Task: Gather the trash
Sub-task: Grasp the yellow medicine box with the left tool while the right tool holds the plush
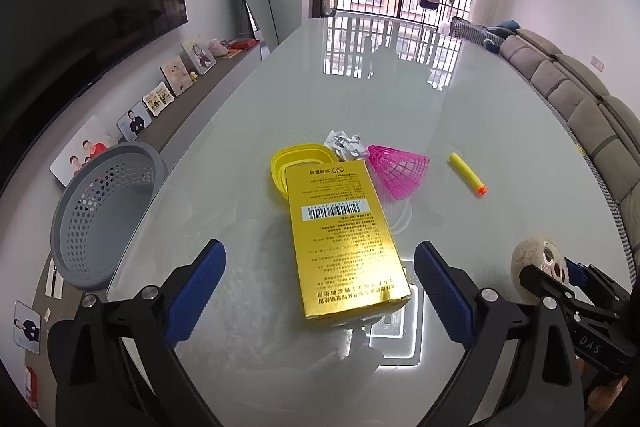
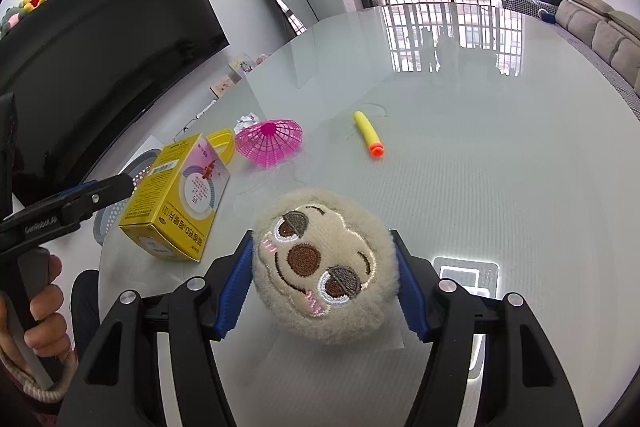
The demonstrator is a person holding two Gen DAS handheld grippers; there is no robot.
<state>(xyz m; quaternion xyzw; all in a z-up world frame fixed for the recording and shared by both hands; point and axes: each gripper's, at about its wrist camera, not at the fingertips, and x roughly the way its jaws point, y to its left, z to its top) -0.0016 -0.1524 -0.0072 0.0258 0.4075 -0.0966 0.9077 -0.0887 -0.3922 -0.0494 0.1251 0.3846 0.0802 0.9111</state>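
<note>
A gold carton [image 1: 344, 239] lies flat on the glass table [image 1: 460, 99], lengthwise between the blue pads of my left gripper [image 1: 320, 247]. Those jaws stand wide, with a gap on each side of the carton. Behind it sit a yellow plastic lid [image 1: 292, 159], a crumpled paper ball [image 1: 346, 145], a pink mesh cone [image 1: 396, 167] and a yellow foam dart [image 1: 466, 179]. My right gripper [image 2: 322, 239] is shut on a cream plush head [image 2: 324, 267] low over the table. The carton [image 2: 176, 199] shows left of it, with a left finger [image 2: 116, 187] beside it.
A grey perforated basket [image 1: 104, 211] stands below the table's left edge. A shelf with photo frames [image 1: 176, 75] and a dark TV [image 2: 100, 59] line the left wall. A grey sofa [image 1: 592, 115] runs along the right. A person's hand [image 2: 40, 311] grips the left handle.
</note>
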